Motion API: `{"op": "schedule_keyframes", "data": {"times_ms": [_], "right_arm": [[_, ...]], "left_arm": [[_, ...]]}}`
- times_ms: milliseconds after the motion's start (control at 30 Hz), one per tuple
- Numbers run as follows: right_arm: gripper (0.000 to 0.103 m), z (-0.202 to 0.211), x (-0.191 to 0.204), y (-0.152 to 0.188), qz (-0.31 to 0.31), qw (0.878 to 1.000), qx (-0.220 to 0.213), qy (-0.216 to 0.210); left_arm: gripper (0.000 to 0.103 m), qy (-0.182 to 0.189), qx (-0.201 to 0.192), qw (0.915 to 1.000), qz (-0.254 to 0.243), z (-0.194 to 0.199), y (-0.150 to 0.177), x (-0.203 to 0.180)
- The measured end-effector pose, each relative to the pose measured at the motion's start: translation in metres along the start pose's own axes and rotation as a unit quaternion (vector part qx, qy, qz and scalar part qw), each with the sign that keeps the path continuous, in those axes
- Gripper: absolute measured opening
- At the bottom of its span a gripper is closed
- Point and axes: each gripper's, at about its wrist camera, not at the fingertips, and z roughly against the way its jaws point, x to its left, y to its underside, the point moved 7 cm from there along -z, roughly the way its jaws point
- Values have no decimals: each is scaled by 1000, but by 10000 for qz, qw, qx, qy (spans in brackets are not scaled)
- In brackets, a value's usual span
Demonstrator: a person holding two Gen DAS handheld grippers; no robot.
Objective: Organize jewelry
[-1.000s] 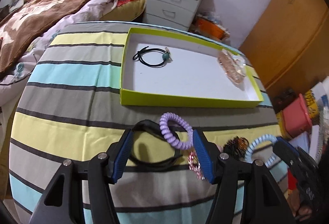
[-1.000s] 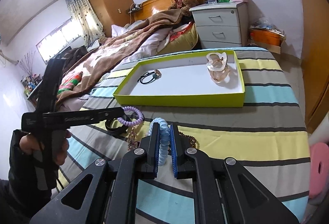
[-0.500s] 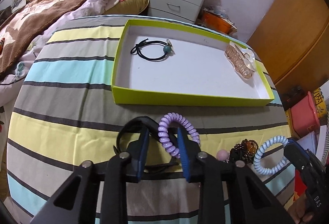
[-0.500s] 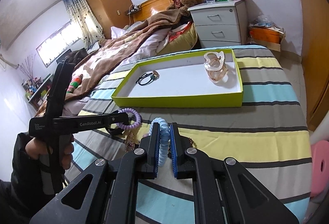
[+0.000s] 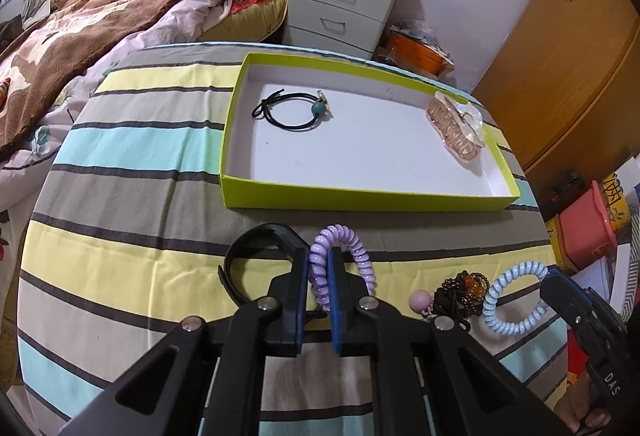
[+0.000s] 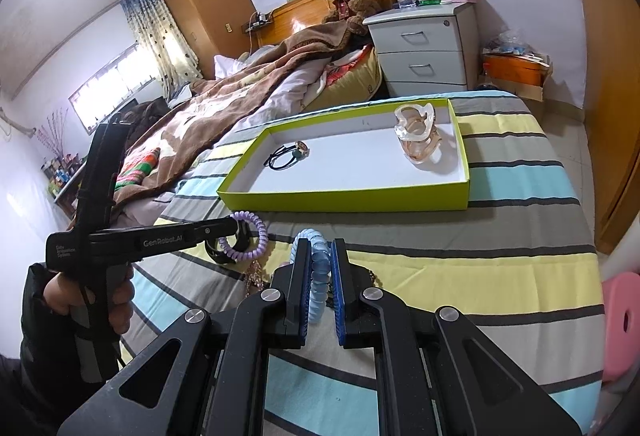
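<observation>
Behind left hand-held gripper (image 5: 318, 264) | black band (image 5: 256, 256) partly hidden

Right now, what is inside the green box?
Inside the shallow lime-green cardboard box lie a black elastic hair tie with a teal bead near its left end and a clear peach plastic claw clip at its right end. Nothing hidden; the white floor shows between them.

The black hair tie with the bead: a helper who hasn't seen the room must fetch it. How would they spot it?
On the striped table sits a shallow lime-green tray. Inside, toward its left far corner, lies the black hair tie, a thin cord loop with a teal bead. The tray's only other item is a translucent peach claw clip at the right end.
</observation>
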Motion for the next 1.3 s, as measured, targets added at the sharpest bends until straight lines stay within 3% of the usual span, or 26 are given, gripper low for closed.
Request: {"op": "schedule_keyframes", "data": {"times_ms": [467,867,1300], "right_arm": [[10,8,7,-10,32,9999,-143,19],[10,14,19,-44,235,9989,-393,59],[10,-11,26,-83,537,9976,-388,189]], "left_arm": [[10,95,-258,9996,5,22,-7,-2],[10,56,-511,9987,-60,42,-27,-1],[10,-7,-642,9979,-125,46,-60,5]]}}
